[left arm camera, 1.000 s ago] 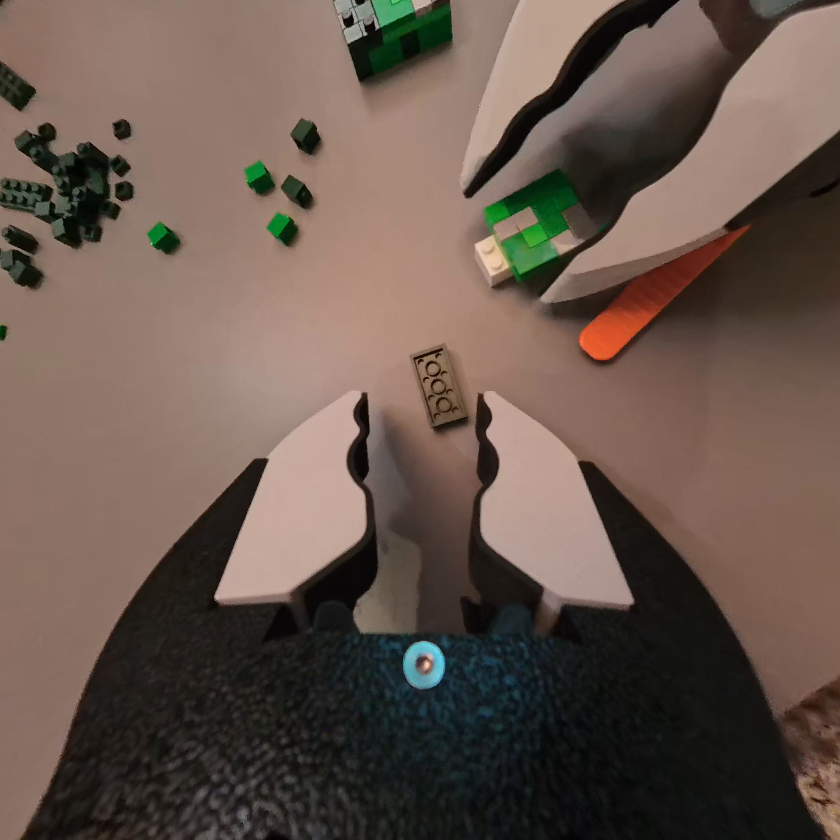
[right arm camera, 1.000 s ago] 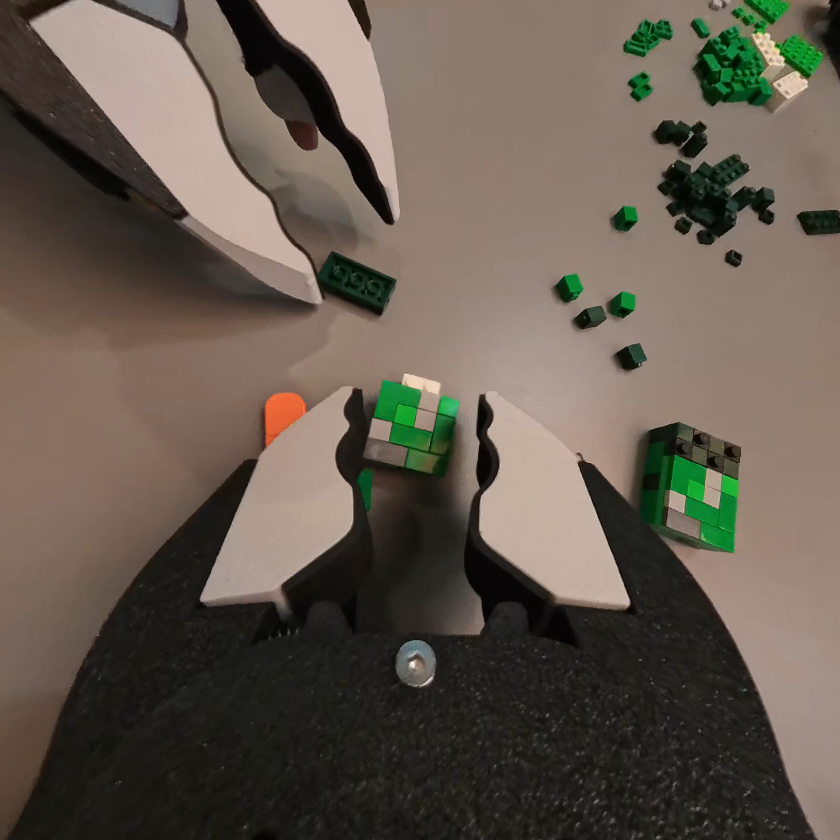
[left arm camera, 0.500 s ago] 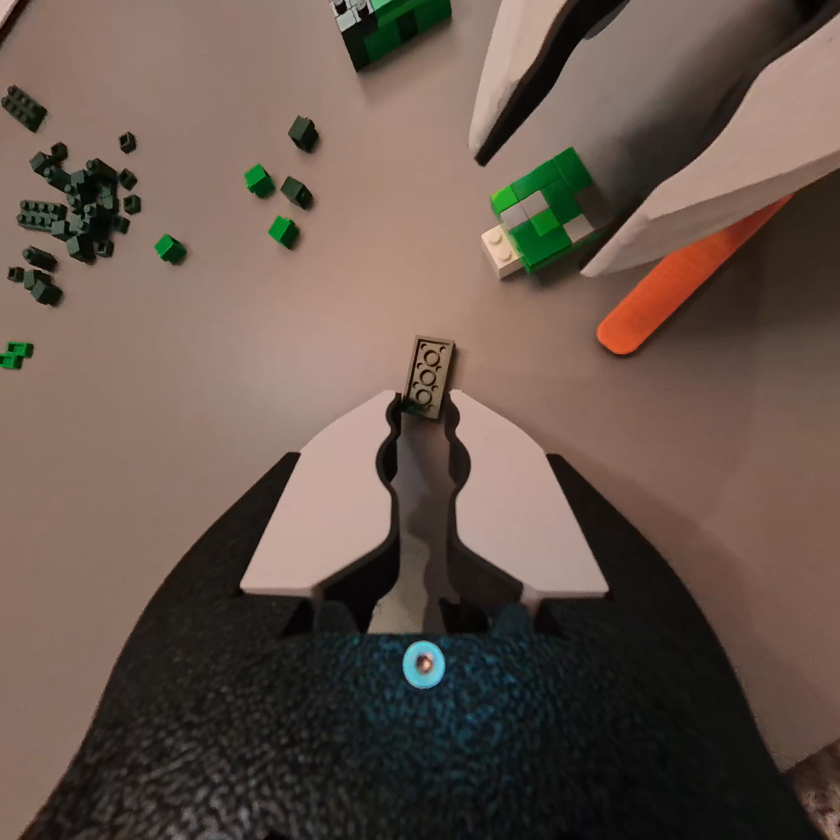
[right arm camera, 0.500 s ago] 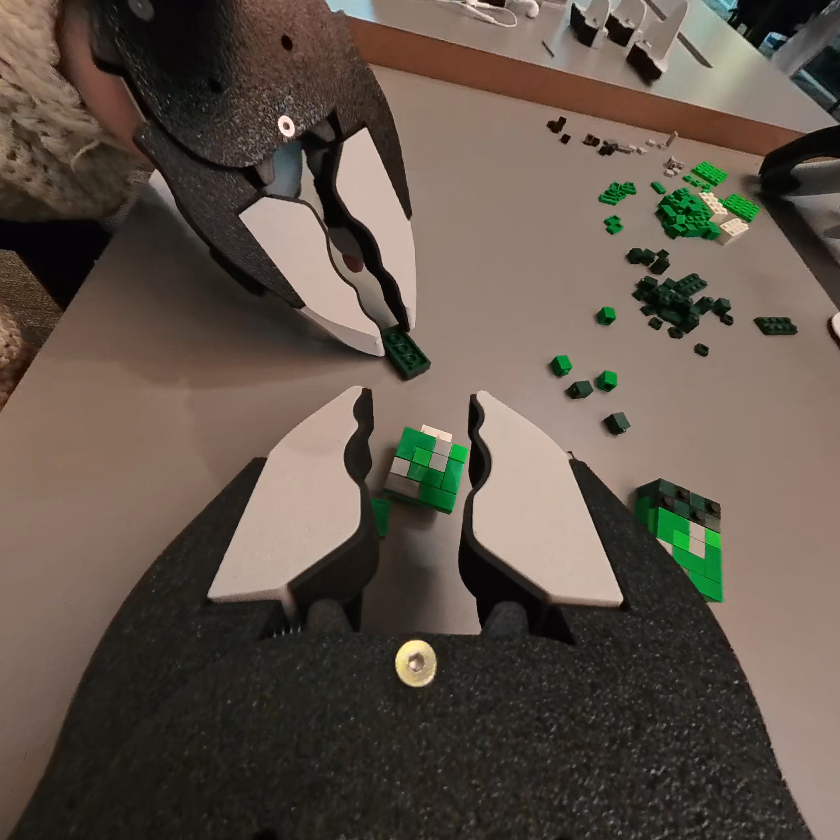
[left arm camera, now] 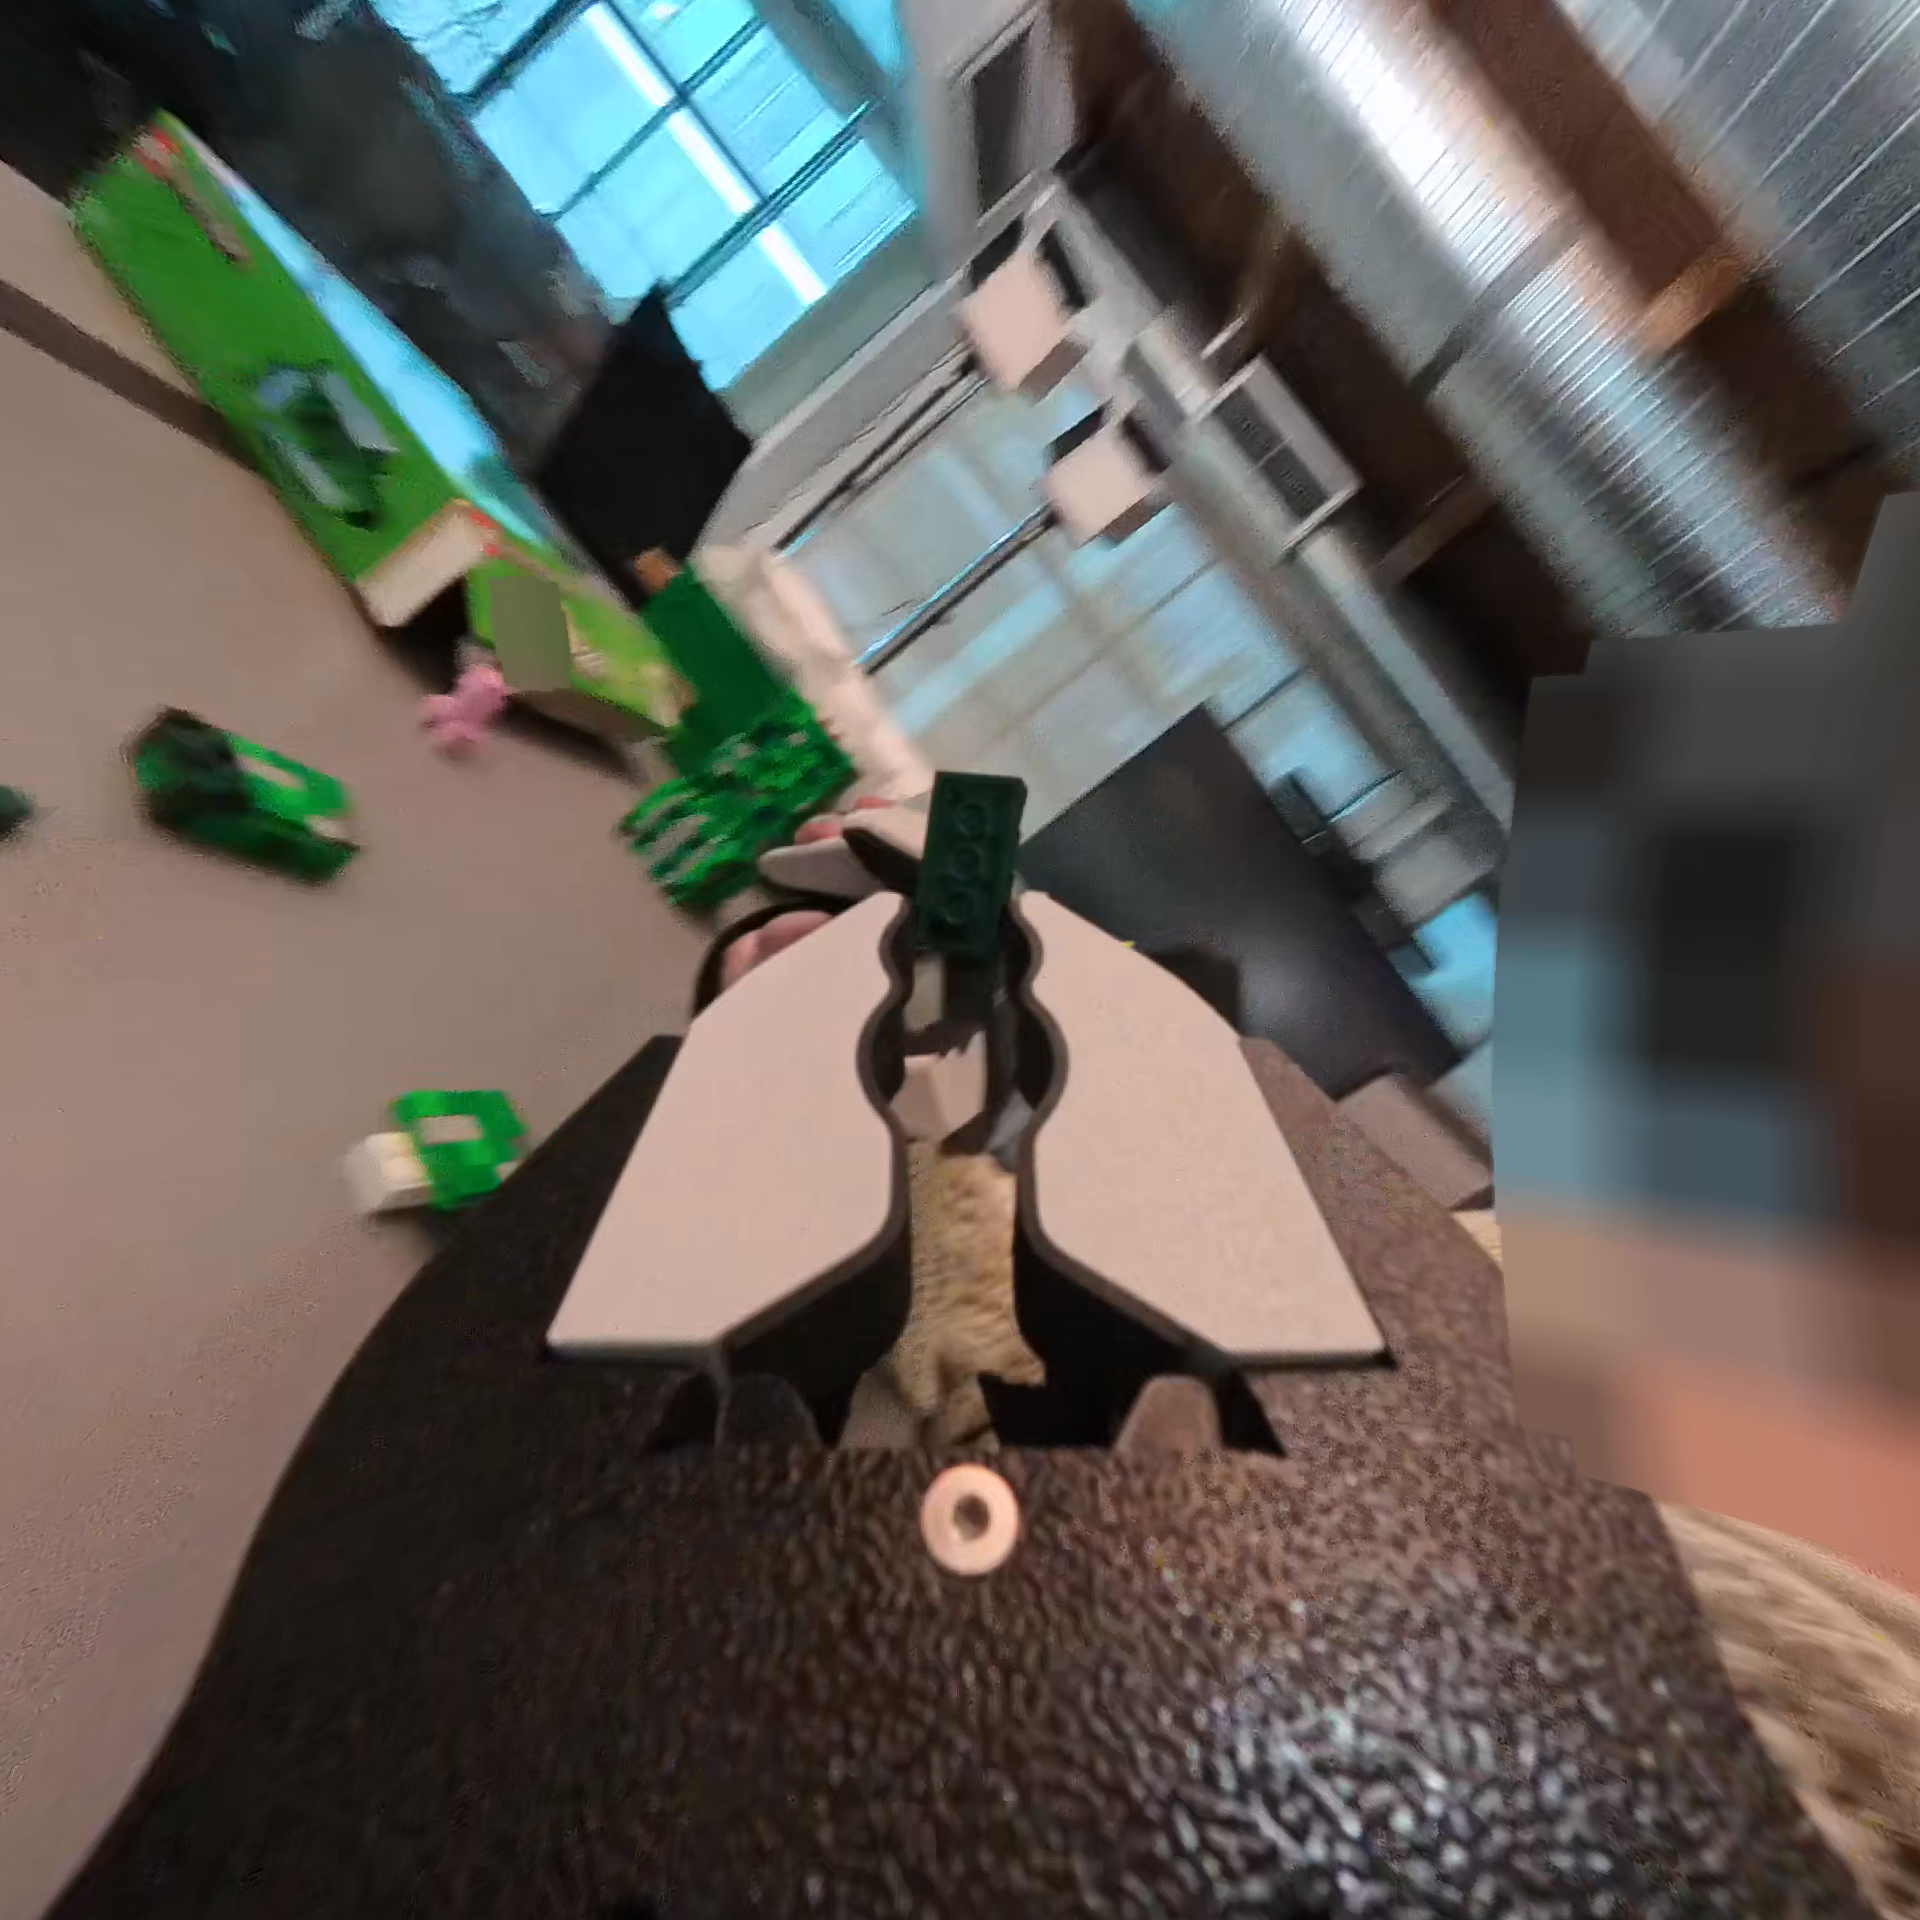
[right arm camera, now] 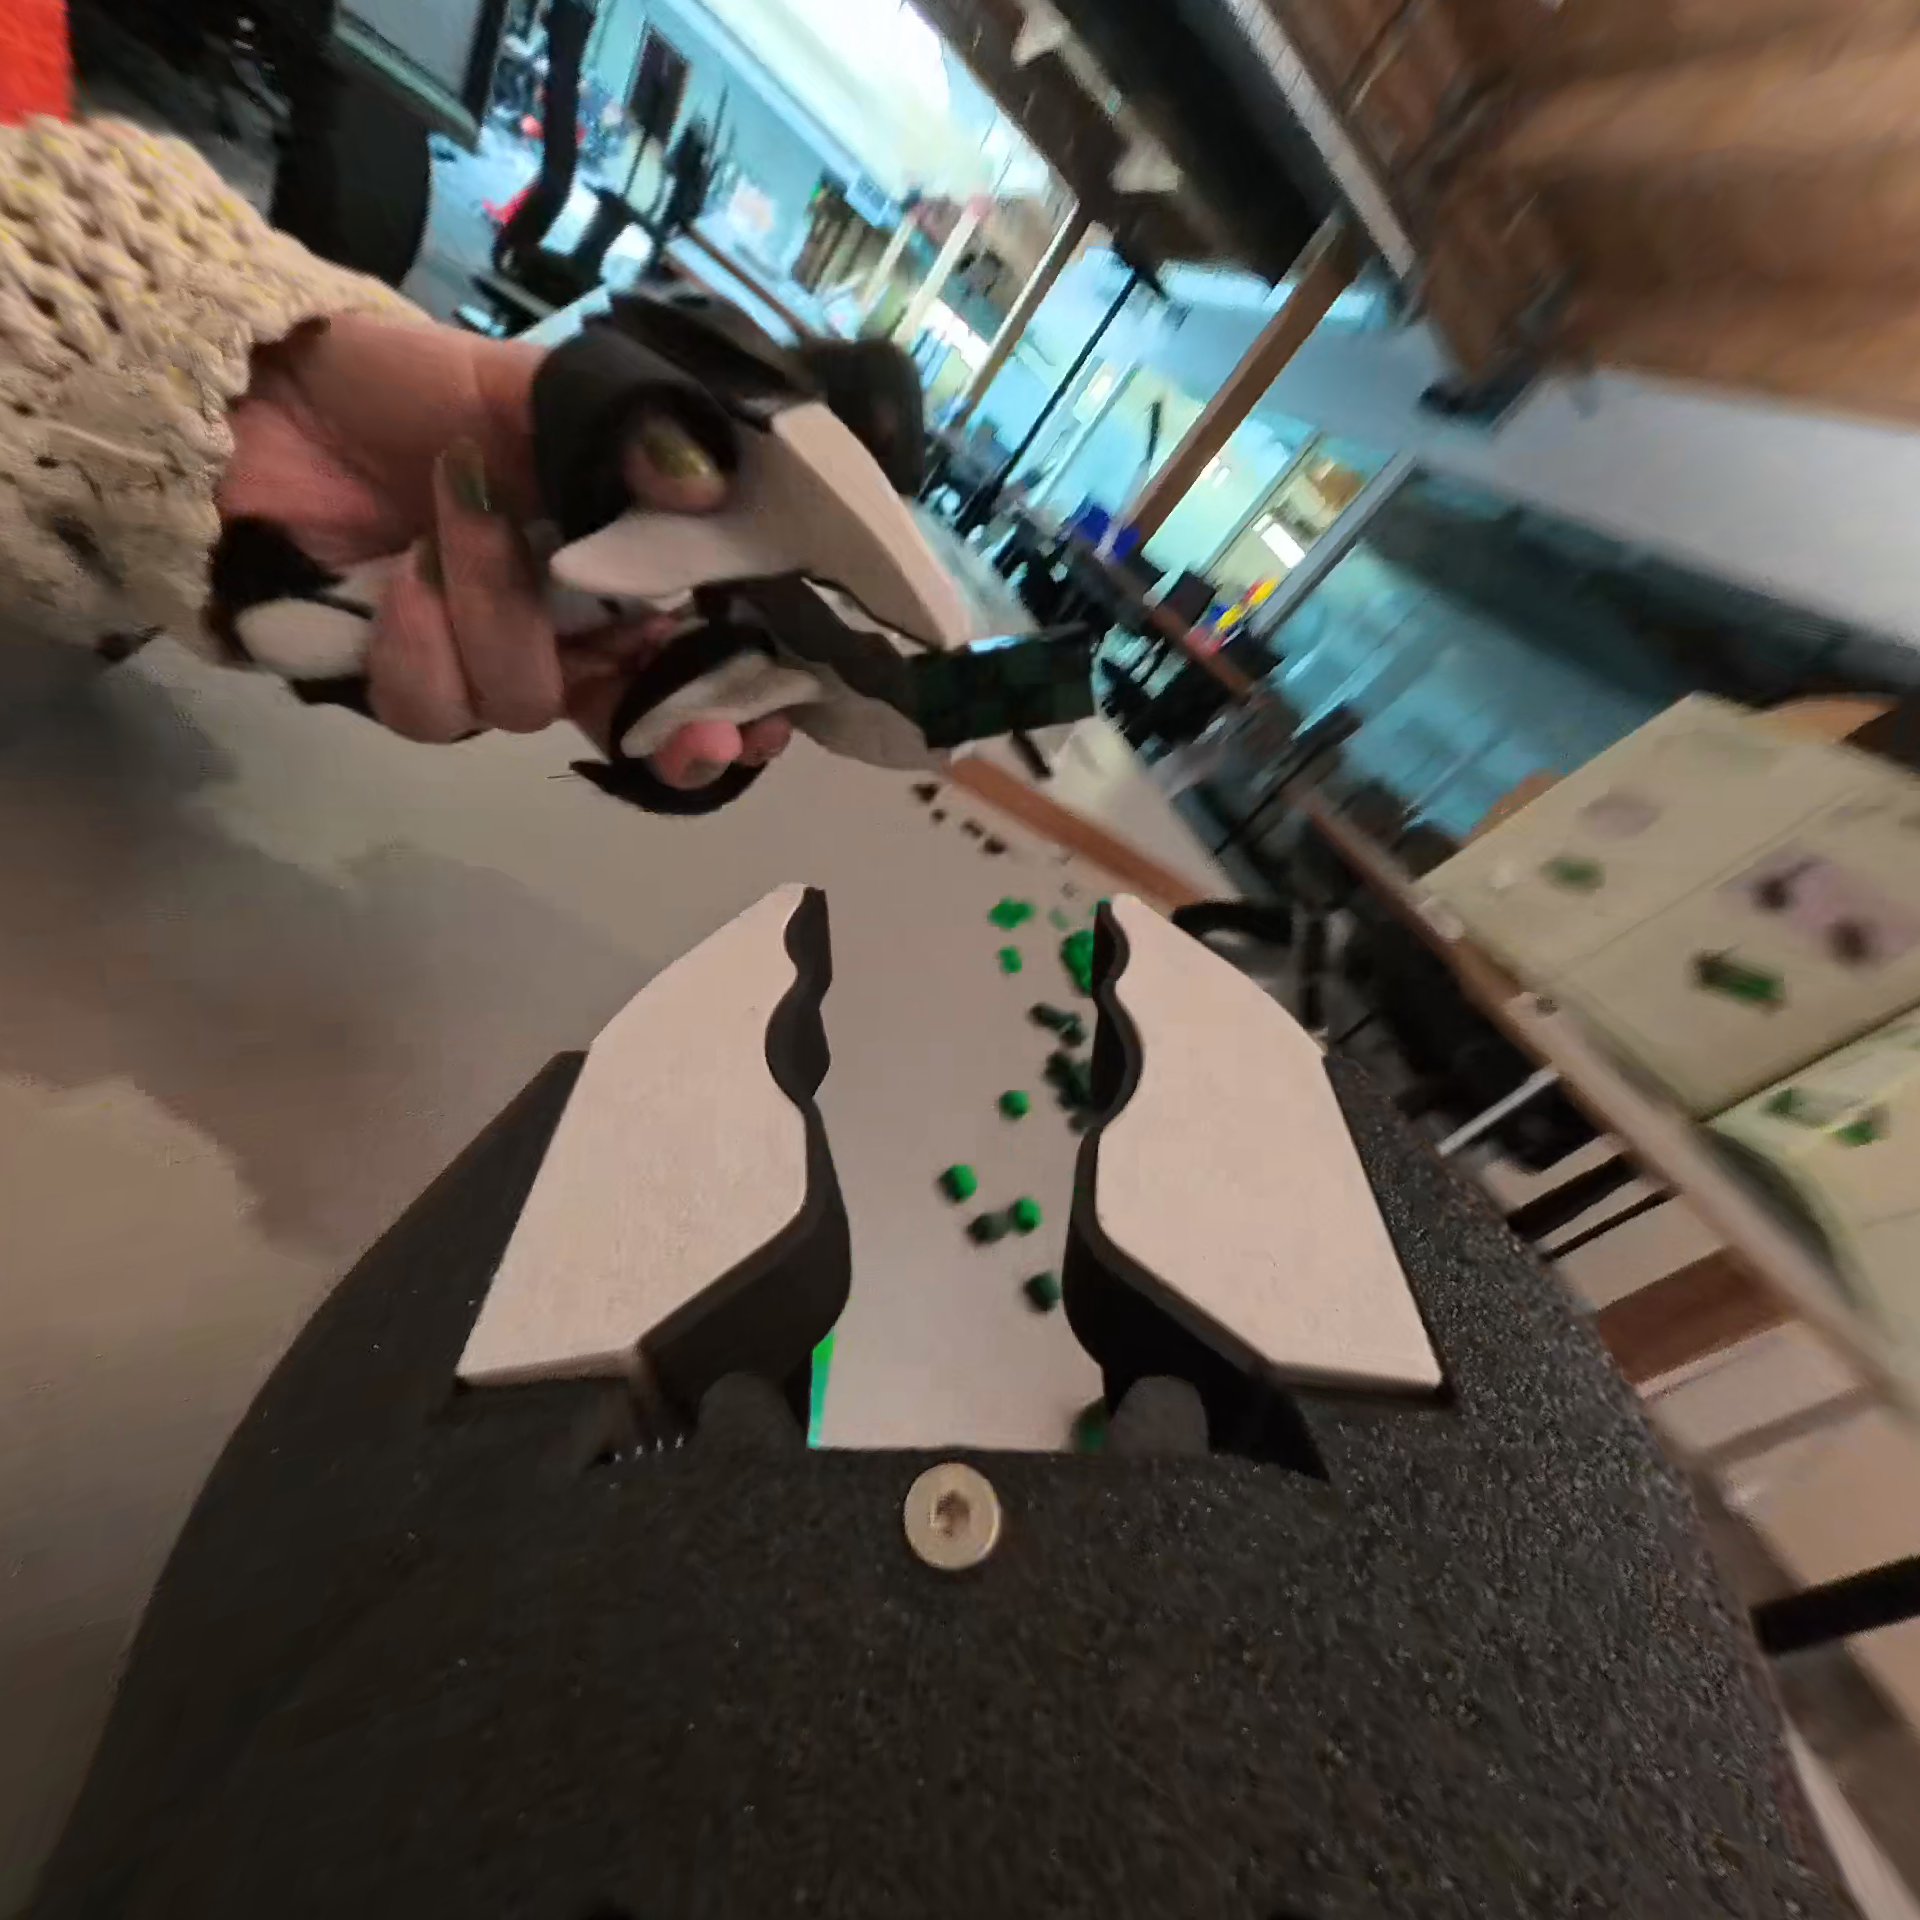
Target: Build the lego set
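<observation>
Left gripper (left arm camera: 956,925) pinches the dark green plate (left arm camera: 966,862) (seemingly underside up) at its fingertips; right gripper (right arm camera: 961,914) gapes empty.

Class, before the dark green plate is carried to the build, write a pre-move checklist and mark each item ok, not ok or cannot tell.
1. Left claw shut on the dark green plate: ok.
2. Plate lifted off the grey table: ok.
3. Plate held squarely: not ok, only one end is pinched and most of it sticks out past the tips.
4. Right claw open and empty: ok.
5. Small green-and-white block resting free on the table: ok.
6. Which way the plate's studs face: cannot tell, the pictures are blurred.
</observation>
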`<state>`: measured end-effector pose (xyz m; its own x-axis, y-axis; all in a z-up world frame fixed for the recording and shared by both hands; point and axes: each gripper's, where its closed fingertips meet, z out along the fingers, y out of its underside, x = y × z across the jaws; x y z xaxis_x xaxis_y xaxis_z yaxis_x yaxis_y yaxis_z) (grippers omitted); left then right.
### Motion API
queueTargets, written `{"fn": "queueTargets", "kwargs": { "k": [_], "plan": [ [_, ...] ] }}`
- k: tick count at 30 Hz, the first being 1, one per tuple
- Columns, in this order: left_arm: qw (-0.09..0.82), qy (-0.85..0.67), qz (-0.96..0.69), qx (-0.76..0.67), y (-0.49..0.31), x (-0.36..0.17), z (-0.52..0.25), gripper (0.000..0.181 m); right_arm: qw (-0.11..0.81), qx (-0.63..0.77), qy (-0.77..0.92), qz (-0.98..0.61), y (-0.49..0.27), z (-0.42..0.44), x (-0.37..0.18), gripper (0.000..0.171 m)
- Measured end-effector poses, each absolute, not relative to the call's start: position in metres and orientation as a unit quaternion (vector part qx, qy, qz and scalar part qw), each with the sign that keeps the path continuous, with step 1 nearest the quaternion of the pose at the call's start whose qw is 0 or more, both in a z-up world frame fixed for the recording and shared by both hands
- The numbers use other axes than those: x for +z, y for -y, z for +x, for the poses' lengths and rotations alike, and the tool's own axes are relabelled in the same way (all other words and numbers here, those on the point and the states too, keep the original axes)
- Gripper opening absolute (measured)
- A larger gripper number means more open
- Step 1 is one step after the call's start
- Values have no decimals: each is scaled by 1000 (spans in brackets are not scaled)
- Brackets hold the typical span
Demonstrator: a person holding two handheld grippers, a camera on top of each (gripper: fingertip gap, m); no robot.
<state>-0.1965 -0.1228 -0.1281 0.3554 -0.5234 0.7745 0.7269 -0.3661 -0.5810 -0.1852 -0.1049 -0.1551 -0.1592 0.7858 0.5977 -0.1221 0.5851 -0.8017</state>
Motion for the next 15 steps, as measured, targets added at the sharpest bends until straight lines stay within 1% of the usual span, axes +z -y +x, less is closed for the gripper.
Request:
{"fn": "queueTargets", "kwargs": {
  "k": [1, 4, 12, 14, 15],
  "plan": [
    [550, 96, -585, -588, 125, -124, -200, 17, 621, 366, 652, -236, 107, -184, -149, 48],
    [536, 92, -600, -587, 128, -132, -194, 17, 677, 319, 633, -198, 113, -183, -139, 47],
    [499, 80, -608, -612, 126, -138, -176, 17, 675, 326, 632, -195, 122, -185, -139, 46],
    [492, 77, -620, -607, 125, -142, -172, 17, 676, 330, 629, -196, 122, -184, -137, 43],
    [490, 76, -623, -605, 125, -144, -170, 17, 676, 331, 628, -196, 121, -183, -137, 39]
  ]
}}
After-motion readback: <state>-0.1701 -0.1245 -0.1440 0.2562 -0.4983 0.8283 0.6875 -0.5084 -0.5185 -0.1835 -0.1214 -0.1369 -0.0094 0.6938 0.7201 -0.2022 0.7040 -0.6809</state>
